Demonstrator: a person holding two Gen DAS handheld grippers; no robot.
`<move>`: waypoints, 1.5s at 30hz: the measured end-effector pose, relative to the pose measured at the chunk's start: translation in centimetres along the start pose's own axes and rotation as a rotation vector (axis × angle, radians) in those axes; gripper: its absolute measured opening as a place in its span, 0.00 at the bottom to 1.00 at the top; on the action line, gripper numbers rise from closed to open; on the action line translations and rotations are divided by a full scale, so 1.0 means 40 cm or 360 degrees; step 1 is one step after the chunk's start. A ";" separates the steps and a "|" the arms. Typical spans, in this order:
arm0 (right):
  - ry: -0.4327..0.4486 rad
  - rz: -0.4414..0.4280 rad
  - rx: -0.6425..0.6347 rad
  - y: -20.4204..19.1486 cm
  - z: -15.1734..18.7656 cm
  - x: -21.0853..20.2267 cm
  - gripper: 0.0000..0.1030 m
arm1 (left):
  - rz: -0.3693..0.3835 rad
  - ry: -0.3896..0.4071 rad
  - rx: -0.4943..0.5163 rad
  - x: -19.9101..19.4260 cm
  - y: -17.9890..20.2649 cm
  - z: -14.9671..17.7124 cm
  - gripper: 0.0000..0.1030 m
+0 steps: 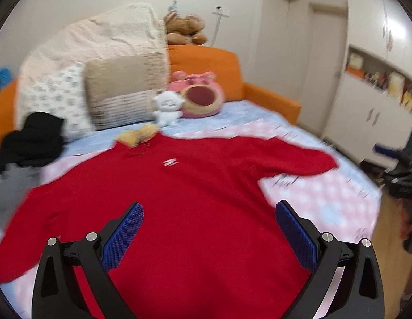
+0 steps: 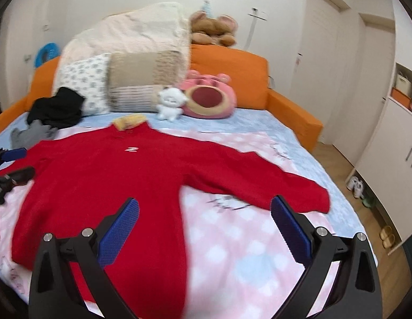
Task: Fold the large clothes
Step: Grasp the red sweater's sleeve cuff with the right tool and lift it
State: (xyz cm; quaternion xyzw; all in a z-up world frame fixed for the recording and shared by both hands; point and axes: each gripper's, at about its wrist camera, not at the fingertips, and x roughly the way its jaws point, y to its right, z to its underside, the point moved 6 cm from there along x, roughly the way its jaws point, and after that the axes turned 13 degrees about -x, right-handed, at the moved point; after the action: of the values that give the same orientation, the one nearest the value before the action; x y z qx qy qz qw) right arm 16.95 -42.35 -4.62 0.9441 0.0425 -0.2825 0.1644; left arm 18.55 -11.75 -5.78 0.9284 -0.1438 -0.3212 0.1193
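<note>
Lying flat on pink bedspread (image 2: 232, 239): red sweater (image 2: 99, 186); both hand-held grippers (image 1: 208, 228) (image 2: 204, 226) wide open, empty.

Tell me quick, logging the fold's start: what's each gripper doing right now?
Left gripper: open, holding nothing, above the red sweater.
Right gripper: open, holding nothing, over the sweater's edge and the bedspread.

On the chest of the red sweater (image 1: 179, 199) you can see one small white mark (image 1: 169, 162), but it is too blurred to read as letters (it looks more like a logo of short slanted bars than a word). On the pink blanket (image 2: 245, 239) there are some dark scribbled marks (image 2: 227, 202) beside the sleeve, and you cannot read them either. No other text, number or sign is legible to you in either view.
</note>
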 end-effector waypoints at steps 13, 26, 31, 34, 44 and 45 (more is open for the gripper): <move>-0.0338 0.0127 0.0236 0.551 0.205 0.383 0.90 | -0.0102 -0.0294 -0.0075 0.601 -0.009 -0.157 0.98; -0.0736 -0.0005 0.0917 0.816 0.435 0.675 0.82 | -0.0056 -0.0523 -0.0081 0.872 0.050 -0.180 0.96; -0.0758 -0.0176 0.1049 0.775 0.460 0.718 0.52 | -0.0018 -0.0600 -0.0144 0.898 0.037 -0.157 0.96; -0.0714 -0.0223 0.1073 0.754 0.444 0.710 0.27 | 0.0023 -0.0624 -0.0204 0.898 0.030 -0.147 0.96; -0.0179 -0.0263 0.0743 0.652 0.051 0.472 0.20 | 0.0241 -0.0803 -0.0508 0.947 0.035 -0.160 0.71; -0.0110 -0.0297 0.0660 0.619 -0.012 0.445 0.19 | 0.0271 -0.0830 -0.0531 0.957 0.043 -0.160 0.72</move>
State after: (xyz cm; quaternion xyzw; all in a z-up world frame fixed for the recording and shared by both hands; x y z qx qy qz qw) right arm 36.38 -65.73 -6.89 0.9395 0.0649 -0.3313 -0.0585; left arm 51.07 -25.69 -21.85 0.7670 -0.1921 -0.5563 0.2556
